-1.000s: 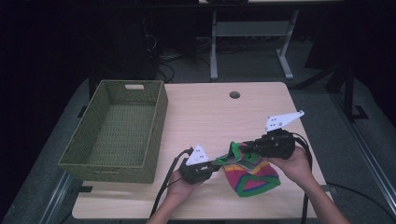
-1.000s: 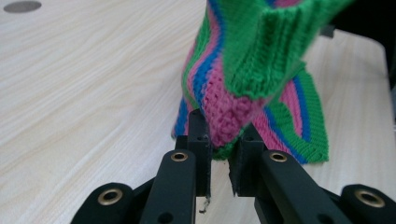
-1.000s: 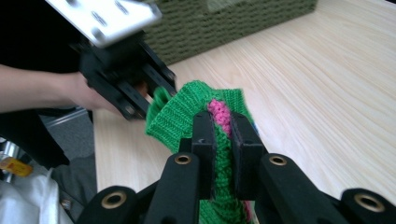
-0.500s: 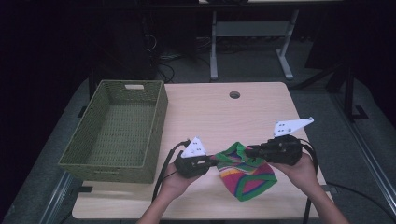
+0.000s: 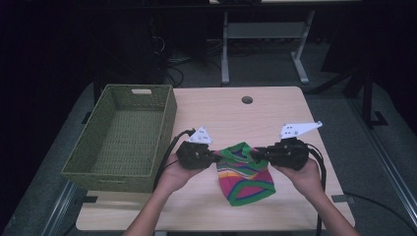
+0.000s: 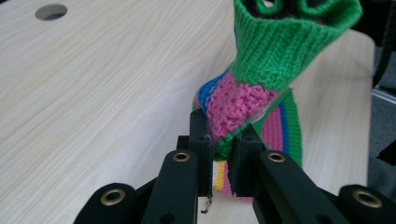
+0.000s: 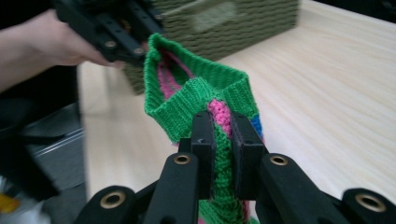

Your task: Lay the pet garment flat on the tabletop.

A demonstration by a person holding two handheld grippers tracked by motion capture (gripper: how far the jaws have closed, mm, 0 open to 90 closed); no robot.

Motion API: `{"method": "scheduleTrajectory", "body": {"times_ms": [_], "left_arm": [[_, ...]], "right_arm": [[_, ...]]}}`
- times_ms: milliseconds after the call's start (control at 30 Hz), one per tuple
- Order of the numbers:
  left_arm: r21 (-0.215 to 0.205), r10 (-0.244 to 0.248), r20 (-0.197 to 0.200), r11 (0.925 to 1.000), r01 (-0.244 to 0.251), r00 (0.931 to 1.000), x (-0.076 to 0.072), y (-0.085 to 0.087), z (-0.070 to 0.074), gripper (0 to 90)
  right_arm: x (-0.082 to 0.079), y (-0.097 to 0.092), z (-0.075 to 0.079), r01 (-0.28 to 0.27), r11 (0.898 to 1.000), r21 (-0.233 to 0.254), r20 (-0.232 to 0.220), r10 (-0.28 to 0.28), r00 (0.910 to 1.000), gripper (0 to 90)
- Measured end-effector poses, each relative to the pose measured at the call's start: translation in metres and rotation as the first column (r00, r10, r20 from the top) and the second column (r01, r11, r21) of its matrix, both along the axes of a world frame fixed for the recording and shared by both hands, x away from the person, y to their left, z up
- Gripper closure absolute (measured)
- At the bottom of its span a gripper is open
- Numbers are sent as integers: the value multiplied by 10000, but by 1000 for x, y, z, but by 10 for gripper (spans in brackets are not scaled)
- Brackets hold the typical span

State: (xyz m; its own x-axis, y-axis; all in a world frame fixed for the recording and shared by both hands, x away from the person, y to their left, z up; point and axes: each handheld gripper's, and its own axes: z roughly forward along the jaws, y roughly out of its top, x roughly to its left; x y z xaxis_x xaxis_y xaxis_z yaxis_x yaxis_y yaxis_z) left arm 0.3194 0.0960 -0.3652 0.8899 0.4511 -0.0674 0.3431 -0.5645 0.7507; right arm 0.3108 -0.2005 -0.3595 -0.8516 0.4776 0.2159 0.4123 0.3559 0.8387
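A knitted sock [image 5: 244,177] with green cuff and pink, blue, yellow and red stripes hangs between my two grippers over the table's near middle. My left gripper [image 5: 217,157] is shut on the sock's left side, with pink and green knit [image 6: 233,112] pinched between its jaws. On the cuff's right side my right gripper [image 5: 254,154] is shut, the green ribbing [image 7: 205,100] clamped in its jaws. The cuff gapes open between them. In the right gripper view the left gripper [image 7: 135,44] shows beyond the cuff. The sock's lower part trails toward the table's near edge.
A green woven basket [image 5: 125,140], empty, stands at the table's left side. A round cable hole [image 5: 247,100] sits near the far edge of the wooden tabletop [image 5: 275,113]. Dark floor and a metal stand [image 5: 260,44] lie beyond.
Both grippers have lifted the sock off the table and pulled apart, stretching the cuff open. The left gripper rose and shifted left; the sock hangs straighter now.
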Motion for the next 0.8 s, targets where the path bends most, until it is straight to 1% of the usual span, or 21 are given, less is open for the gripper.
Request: {"method": "scheduleTrajectory", "body": {"times_ms": [33,67,133,267,333,367,400,467,500,533,567,633,667,700,733,767,800], "left_arm": [[122,11,-52,9999,-11,10000,4,-2,-1,816],[196,2,-113,9998,1,9999,8,-3,-3,816],[263,120,-206,9996,-115,9997,16,-6,-6,815],[455,335,-530,9985,-311,9980,32,-11,-14,815],[490,505,-678,9977,-472,9964,40,-14,-19,813],[584,542,-692,9970,-502,9961,42,-14,-20,813],[591,652,-771,9964,-608,9949,45,-15,-21,813],[679,732,-826,9954,-677,9939,50,-17,-23,813],[744,724,-873,9950,-660,9935,52,-17,-24,813],[723,792,-920,9947,-726,9926,54,-19,-25,813],[806,772,-957,9943,-696,9924,57,-21,-26,813],[979,751,-895,9930,-663,9932,62,-24,-27,813],[995,851,-854,9921,-765,9927,66,-27,-28,813],[1044,934,-796,9909,-848,9924,68,-28,-28,798],[1111,1241,-619,9869,-1167,9903,74,-31,-28,757],[1094,1600,-484,9820,-1540,9859,77,-32,-28,646],[1060,2204,-279,9705,-2164,9750,81,-32,-28,540]], "right_arm": [[0,0,0,0,10000,0,0,0,10000,811],[4,-1,-2,129,9999,-30,3,-129,9999,809],[11,-2,-5,271,9996,13,-208,-271,9994,807],[24,-7,-13,587,9983,-11,-377,-587,9976,806],[31,-9,-17,701,9975,-81,-517,-704,9962,807],[35,-10,-20,771,9968,-196,-548,-781,9954,807],[36,-10,-22,843,9960,-291,-565,-859,9947,807],[42,-13,-26,946,9952,-254,-773,-963,9923,807],[44,-15,-28,1016,9943,-314,-740,-1037,9919,810],[46,-16,-29,1068,9939,-278,-767,-1087,9911,812],[47,-17,-31,1128,9934,-213,-854,-1142,9898,812],[50,-19,-33,1319,9909,-282,-805,-1337,9877,812],[52,-20,-34,1386,9900,-257,-810,-1403,9868,811],[54,-21,-35,1559,9875,-246,-756,-1574,9846,809],[56,-22,-36,1721,9846,-290,-690,-1738,9824,802],[61,-23,-36,2136,9760,-423,-422,-2154,9756,759],[65,-24,-37,2484,9677,-423,-377,-2500,9675,684]]}}
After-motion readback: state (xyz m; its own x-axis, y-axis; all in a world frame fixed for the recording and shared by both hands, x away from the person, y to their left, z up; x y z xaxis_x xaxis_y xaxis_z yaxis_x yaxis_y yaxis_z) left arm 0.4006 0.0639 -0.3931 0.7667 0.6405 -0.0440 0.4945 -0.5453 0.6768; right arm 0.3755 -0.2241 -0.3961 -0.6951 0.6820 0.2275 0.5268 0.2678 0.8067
